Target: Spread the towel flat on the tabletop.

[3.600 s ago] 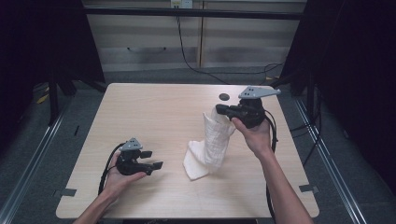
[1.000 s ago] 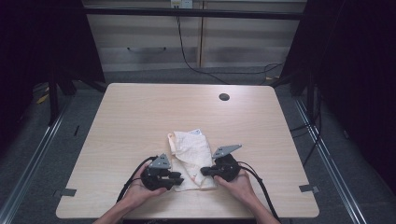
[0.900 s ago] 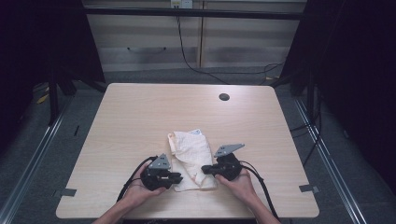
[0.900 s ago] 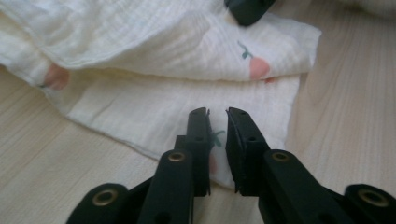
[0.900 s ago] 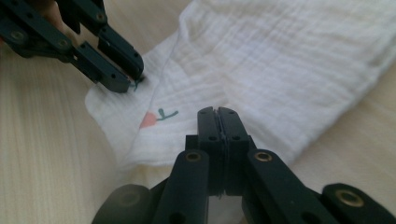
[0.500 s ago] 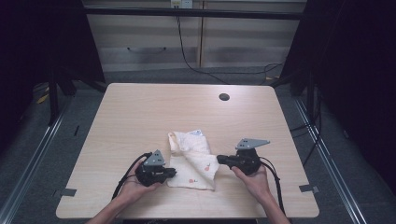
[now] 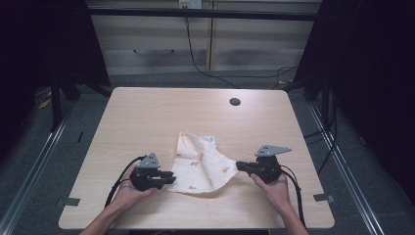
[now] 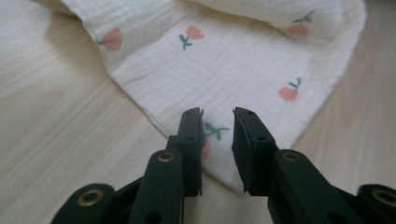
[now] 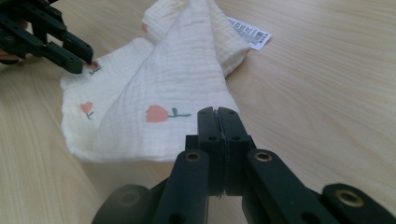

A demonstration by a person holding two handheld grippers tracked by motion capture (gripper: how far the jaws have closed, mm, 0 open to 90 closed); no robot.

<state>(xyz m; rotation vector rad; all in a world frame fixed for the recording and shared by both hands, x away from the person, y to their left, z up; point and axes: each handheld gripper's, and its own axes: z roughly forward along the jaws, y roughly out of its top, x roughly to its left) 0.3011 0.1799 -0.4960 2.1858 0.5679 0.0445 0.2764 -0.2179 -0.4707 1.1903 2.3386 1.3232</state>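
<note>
I am holding the left gripper (image 8: 217,122) with its 2 fingers (image 8: 191,140) spread a little apart, hovering just over the near corner of the cloth (image 8: 224,70), with nothing pinched between them. A small tulip print is showing in the gap between those fingers. In the high view, the left gripper (image 7: 166,177) is sitting at the cloth's left edge, held in my left hand (image 7: 129,188).

I am keeping the right gripper (image 9: 218,114) with its 2 fingers (image 9: 208,135) pressed together. Their tips are meeting the near edge of the cloth (image 9: 159,98), but I cannot tell whether any fabric is caught between them. In the high view, the right gripper (image 7: 240,165) is touching the cloth's right corner, with my right hand (image 7: 274,188) behind it.

The cloth (image 7: 203,164) is lying loosely folded on the counter (image 7: 147,112), in its near half between the 2 grippers. It is cream with small pink tulips, and a white label (image 9: 250,32) is sticking out at its far edge. A dark round hole (image 7: 235,102) is sitting in the counter well beyond the cloth.
</note>
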